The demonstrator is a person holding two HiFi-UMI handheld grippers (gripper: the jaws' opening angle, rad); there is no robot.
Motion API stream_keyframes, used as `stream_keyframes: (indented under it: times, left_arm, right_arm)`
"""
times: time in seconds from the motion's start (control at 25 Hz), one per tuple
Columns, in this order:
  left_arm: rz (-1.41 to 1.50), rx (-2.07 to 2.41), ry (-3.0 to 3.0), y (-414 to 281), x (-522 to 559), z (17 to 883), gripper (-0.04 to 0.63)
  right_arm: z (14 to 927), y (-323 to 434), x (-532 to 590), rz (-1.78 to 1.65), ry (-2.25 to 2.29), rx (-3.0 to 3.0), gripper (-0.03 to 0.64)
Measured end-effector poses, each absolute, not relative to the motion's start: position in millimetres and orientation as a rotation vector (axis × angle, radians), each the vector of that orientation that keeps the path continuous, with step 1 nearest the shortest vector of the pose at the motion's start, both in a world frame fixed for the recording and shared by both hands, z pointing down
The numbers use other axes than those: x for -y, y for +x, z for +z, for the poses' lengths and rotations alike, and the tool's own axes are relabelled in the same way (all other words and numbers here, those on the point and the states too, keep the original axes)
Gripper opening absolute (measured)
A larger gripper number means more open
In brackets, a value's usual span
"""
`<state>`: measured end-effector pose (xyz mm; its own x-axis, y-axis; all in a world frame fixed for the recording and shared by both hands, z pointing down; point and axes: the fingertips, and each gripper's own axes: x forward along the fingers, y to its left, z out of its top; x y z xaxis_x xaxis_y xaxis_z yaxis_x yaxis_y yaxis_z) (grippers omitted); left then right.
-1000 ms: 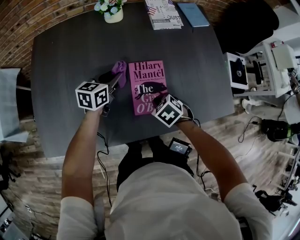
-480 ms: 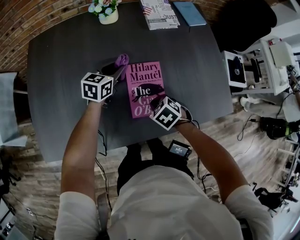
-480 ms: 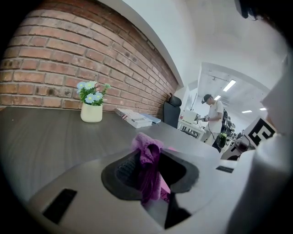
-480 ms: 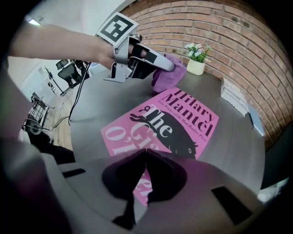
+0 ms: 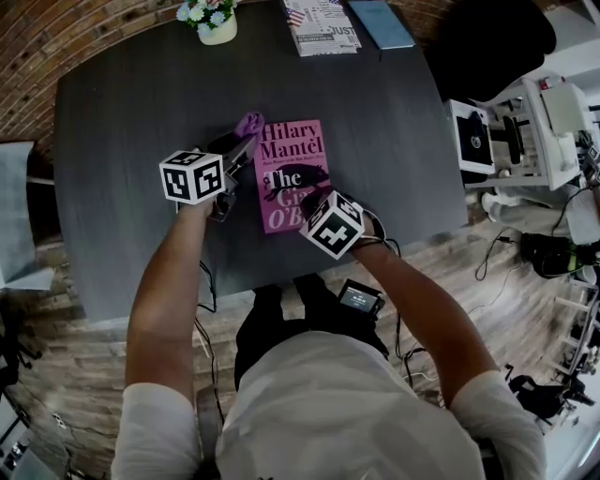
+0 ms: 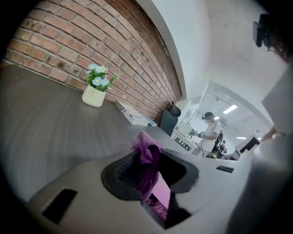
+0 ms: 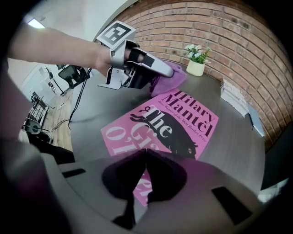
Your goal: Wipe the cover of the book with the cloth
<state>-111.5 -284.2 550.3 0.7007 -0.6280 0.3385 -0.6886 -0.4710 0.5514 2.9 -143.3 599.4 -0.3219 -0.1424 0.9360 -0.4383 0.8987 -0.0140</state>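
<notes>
A pink book [image 5: 291, 159] lies flat on the dark table [image 5: 122, 112], its cover up. My left gripper [image 5: 240, 142] is shut on a purple cloth [image 5: 248, 124], which bunches out past the jaw tips at the book's far left corner. In the left gripper view the cloth [image 6: 147, 155] hangs between the jaws, with the book's [image 6: 160, 204] pink edge just below. My right gripper [image 7: 145, 153] is shut and empty, its tips down on the near part of the book [image 7: 181, 121]. The right gripper view also shows the left gripper [image 7: 155, 68] and the cloth [image 7: 168, 82].
A small white pot of flowers [image 5: 214, 19] stands at the table's far edge, beside a printed book [image 5: 323, 23] and a blue notebook [image 5: 380, 23]. A black chair [image 5: 487, 42] and a cluttered desk [image 5: 511, 131] stand to the right. Cables lie on the floor.
My left gripper has shifted a little with the cloth, closer to the book's far left corner. The right gripper has stayed on the book.
</notes>
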Motion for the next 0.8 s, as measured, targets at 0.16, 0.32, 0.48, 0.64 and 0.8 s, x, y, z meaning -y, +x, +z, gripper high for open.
stream_keyframes:
  times: [0.16,0.32,0.48,0.64,0.8]
  left_arm:
    - [0.093,0.973,2.218,-108.4,272.8,549.1,0.114]
    - [0.058,0.952,2.208,-104.3,257.8,549.3,0.114]
    - [0.041,0.940,2.201,-101.8,245.1,548.7,0.114]
    - [0.031,0.932,2.196,-99.7,232.4,549.2,0.114]
    - [0.023,0.926,2.191,-97.4,220.0,549.6,0.114]
  right_arm:
    - [600.1,3.3,143.2,0.316,0.428,1.900,0.014]
    - [600.6,3.3,142.8,0.311,0.429,1.902,0.014]
    - [600.5,4.0,143.0,0.309,0.429,1.898,0.014]
    - [600.6,3.8,143.5,0.304,0.433,1.898,0.014]
    - [600.6,3.4,142.9,0.299,0.437,1.896,0.014]
